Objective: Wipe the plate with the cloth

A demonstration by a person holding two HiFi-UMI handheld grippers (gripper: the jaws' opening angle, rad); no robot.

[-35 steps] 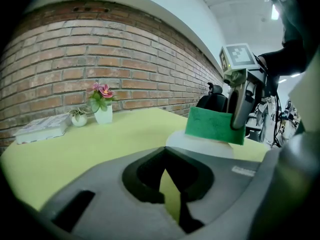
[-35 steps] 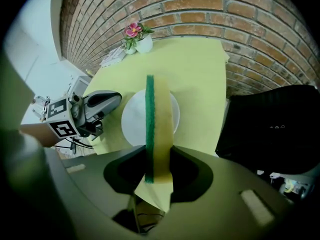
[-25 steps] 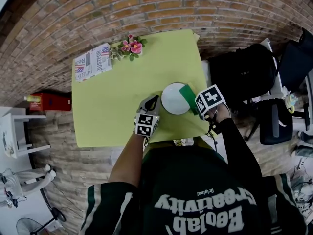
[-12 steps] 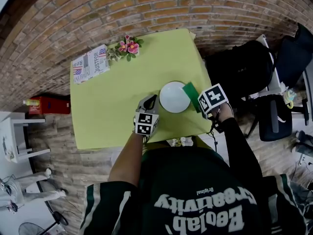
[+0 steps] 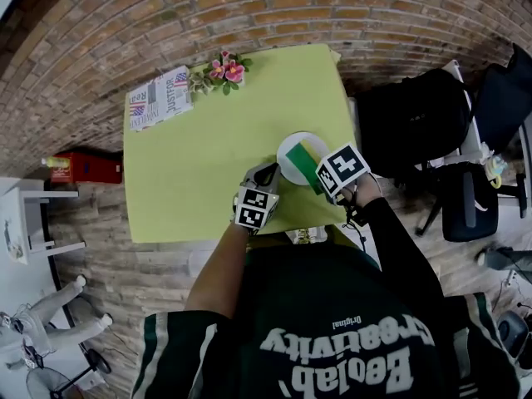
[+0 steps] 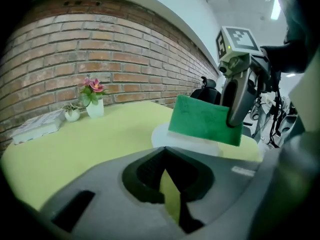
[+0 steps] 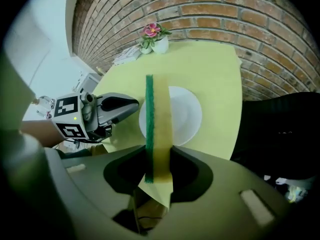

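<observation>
Right gripper (image 7: 158, 156): jaws clenched on one end of the cloth (image 5: 309, 166). The cloth is a flat rectangular pad with a rough green face and a smooth yellow layer behind it. It stands on its long edge across the middle of the plate (image 5: 288, 155), green face toward the left gripper (image 5: 264, 177). Can't tell if its lower edge touches the plate.

The plate is round, white, glossy and shallow. It sits on the bench (image 5: 199, 140) near the right edge and not far from the front edge.

Left gripper: jaws closed together, nothing in them, tips just beside the plate's near-left rim, low over the bench.

The bench top is matte yellow-green and square-cornered. Wide bare area left of the plate and toward the far side; little room to its right.

At the far-left corner are a printed newspaper (image 5: 158, 98) and pink flowers in a small white pot (image 5: 223, 71), well apart from the plate. A brick wall (image 5: 332, 15) runs behind, and black bags (image 5: 407, 123) sit off the right edge.
</observation>
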